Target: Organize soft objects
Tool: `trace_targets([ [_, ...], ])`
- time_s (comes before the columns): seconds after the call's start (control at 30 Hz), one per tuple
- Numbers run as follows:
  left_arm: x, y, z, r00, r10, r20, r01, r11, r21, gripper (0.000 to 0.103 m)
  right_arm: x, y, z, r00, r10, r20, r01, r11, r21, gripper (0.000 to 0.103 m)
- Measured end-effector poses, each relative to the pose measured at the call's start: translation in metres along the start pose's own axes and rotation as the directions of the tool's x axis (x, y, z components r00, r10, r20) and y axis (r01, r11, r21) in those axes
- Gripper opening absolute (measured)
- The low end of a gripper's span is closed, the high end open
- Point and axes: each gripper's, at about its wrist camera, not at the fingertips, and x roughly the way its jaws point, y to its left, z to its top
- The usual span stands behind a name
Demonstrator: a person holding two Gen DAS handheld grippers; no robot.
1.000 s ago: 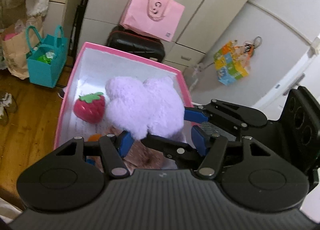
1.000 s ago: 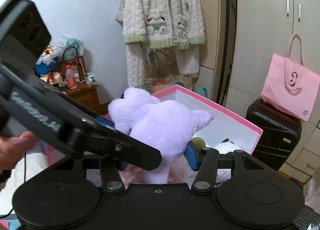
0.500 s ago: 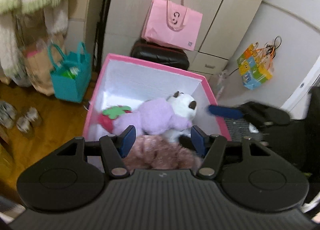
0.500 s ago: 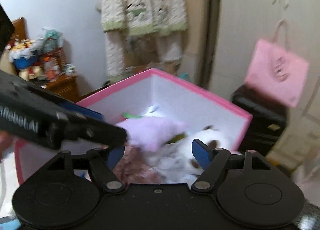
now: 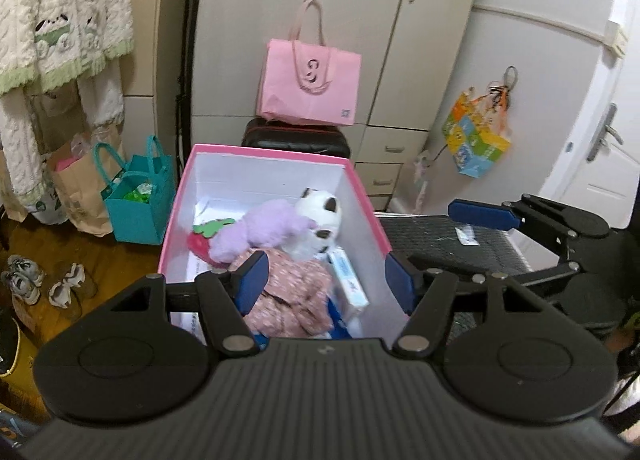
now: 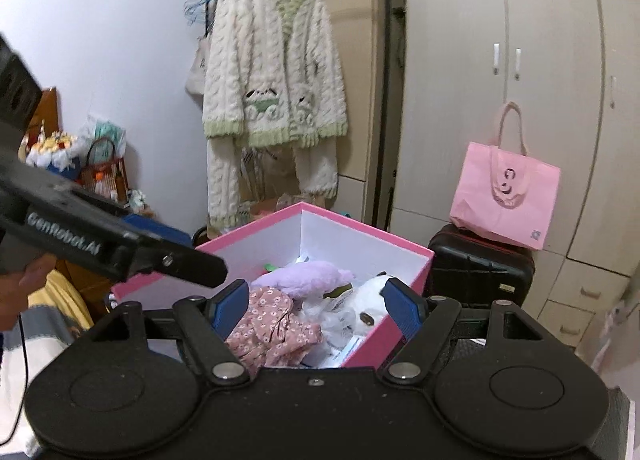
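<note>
A pink box (image 5: 268, 150) with white walls stands on the floor. In it lie a purple plush (image 5: 264, 232), a white plush with dark ears (image 5: 320, 216), a red strawberry plush (image 5: 200, 240), a pink floral cloth (image 5: 296, 296) and a white packet (image 5: 348, 280). My left gripper (image 5: 326, 274) hangs above the box's near end, its jaws opening with nothing between them. My right gripper (image 6: 318, 306) is open and empty over the near right corner of the pink box (image 6: 360, 226), above the purple plush (image 6: 308, 274) and the floral cloth (image 6: 272, 328).
A pink tote bag (image 5: 308, 88) sits on a black suitcase (image 5: 296, 138) behind the box, against the wardrobe. A teal bag (image 5: 136, 200), a paper bag (image 5: 76, 188) and shoes (image 5: 24, 276) lie to the left. A knitted cardigan (image 6: 272, 72) hangs on a rail.
A second ago both grippers held the purple plush above the box. It has dropped in among the other toys, and both grippers have opened and drawn back and up.
</note>
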Motion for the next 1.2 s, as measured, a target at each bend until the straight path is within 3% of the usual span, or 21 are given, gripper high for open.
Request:
trace_targets([
  [0.27,-0.031,-0.025,-0.027,0.998,-0.018,0.056,0.017,1.000,0.017,0.069,-0.047,0.006,-0.018,0.996,-0.068,0.063,0.066,0.997,0.025,0.079],
  [0.5,-0.048,-0.043,-0.043,0.998,-0.032,0.063,0.030,0.999,0.022,0.071,-0.079,0.014,-0.027,0.990,-0.140,0.011,0.140,0.990,0.026,0.079],
  [0.6,-0.055,-0.052,-0.050,0.997,-0.032,0.073,0.030,0.999,0.031,0.074,-0.093,0.016,-0.032,0.985,-0.173,-0.008,0.173,0.984,0.040,0.085],
  [0.77,-0.060,-0.067,-0.061,0.997,-0.027,0.068,0.023,0.998,0.057,0.079,-0.106,0.014,-0.041,0.963,-0.258,-0.071,0.263,0.963,0.059,0.097],
  [1.0,-0.061,-0.080,-0.076,0.998,0.014,0.056,-0.018,0.998,0.054,0.101,-0.127,0.008,-0.056,0.934,-0.333,-0.128,0.349,0.927,0.140,0.099],
  [1.13,-0.060,-0.086,-0.082,0.997,0.058,0.042,-0.061,0.996,0.065,0.102,-0.142,0.006,-0.064,0.926,-0.358,-0.117,0.373,0.912,0.168,0.100],
  [1.2,-0.060,-0.089,-0.085,0.995,0.089,0.046,-0.092,0.993,0.074,0.102,-0.148,0.010,-0.068,0.911,-0.399,-0.105,0.411,0.897,0.164,0.100],
])
